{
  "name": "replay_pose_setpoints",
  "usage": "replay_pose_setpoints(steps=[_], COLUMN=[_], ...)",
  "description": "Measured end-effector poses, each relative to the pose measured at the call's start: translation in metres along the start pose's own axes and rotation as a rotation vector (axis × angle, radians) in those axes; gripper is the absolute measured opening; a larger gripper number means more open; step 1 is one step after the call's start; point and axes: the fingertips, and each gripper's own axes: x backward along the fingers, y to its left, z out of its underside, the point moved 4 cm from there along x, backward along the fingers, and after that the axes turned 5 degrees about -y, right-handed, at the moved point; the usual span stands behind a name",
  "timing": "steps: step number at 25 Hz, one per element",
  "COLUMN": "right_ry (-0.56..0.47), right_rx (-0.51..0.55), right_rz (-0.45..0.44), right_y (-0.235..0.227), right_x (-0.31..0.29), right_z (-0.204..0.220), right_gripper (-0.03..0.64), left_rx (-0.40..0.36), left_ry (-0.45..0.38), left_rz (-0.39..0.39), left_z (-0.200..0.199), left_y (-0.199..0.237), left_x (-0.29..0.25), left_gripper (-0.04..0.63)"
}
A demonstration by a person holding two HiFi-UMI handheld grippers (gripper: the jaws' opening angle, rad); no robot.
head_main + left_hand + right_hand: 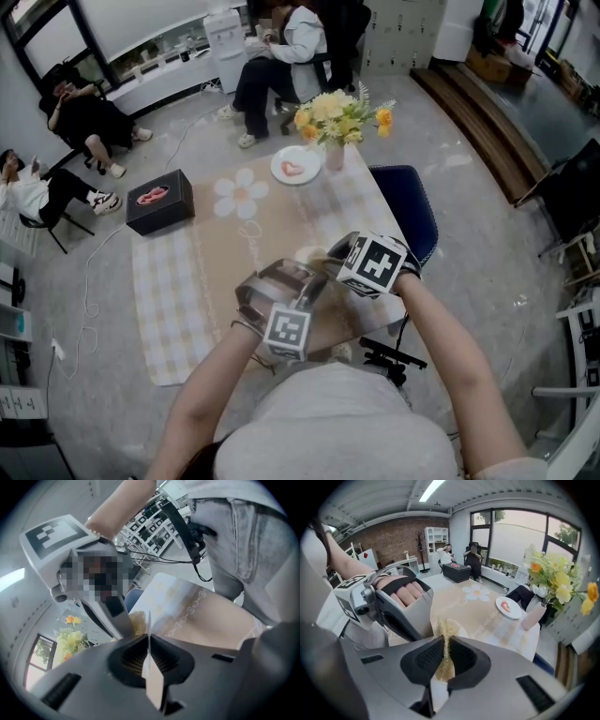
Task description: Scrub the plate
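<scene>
Closest in left gripper view: L claw (149, 639), jaws pinched tight on the plate (153, 681) rim. Plate shows edge-on as a thin white line running 6 to 12, so it stands on edge w/ faces turned to 3 and 9. Just past the tips at 11, a yellow scrubber (136, 623) sits at the plate's 9-side face; touching or a hair off, can't tell. R claw (129, 627) comes in from 10 behind it.

Right gripper view: R claw jaws closed hard on the scrubber, mesh sticking out toward 12. Pale plate rim shows just beyond it at 12–1, L claw at 10. Table (487, 613) w/ cloth lies further out, flowers (555, 581) at 2.

Head view: both claws nose to nose over the table's near edge, R at 2 from L, plate mostly hidden btwn them.

Judgement: scrubbing looks in hand. Coming move turns on scrubber vs. plate face. R claw is the mover, and strokes should run along the face, i.e. the plate's 6–12 line, while L holds steady.
</scene>
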Motion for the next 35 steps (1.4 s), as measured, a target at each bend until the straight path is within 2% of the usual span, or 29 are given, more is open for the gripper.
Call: replay_pose_setpoints(steps=[5,9,23,27,31,35], right_ry=[0.011,0.021,0.062,0.051,0.035,-0.054], right_rx=[-0.002,-0.016,-0.116,-0.158,-0.152,-0.174], right_rz=[-0.016,-0.021,0.076,0.081,0.072,0.043], right_y=[-0.001,-0.005,-0.047,-0.054,-0.055,-0.052], right_x=[-0.012,-0.019,-0.049,-0.052,-0.051,-0.037], right_z=[0.002,0.003,0.026,0.030,0.030,0.019], right_gripper=[0.038,0.038,0.038,0.038,0.038,0.038], left_rx=[-0.036,-0.033,-0.021,-0.015,-0.007,0.007], left_ry=[0.008,0.003,0.002,-0.001,-0.009,-0.009], left_rz=[0.019,0.019,0.038,0.040,0.030,0.018], left_z=[0.001,0.000,0.000,0.001,0.001,0.003], left_y=[-0.006,-0.008,-0.012,-0.013,-0.012,-0.008], left_x=[0.001,0.001,0.002,0.002,0.003,0.005], left_gripper=[0.020,0.020,0.020,0.020,0.020,0.020])
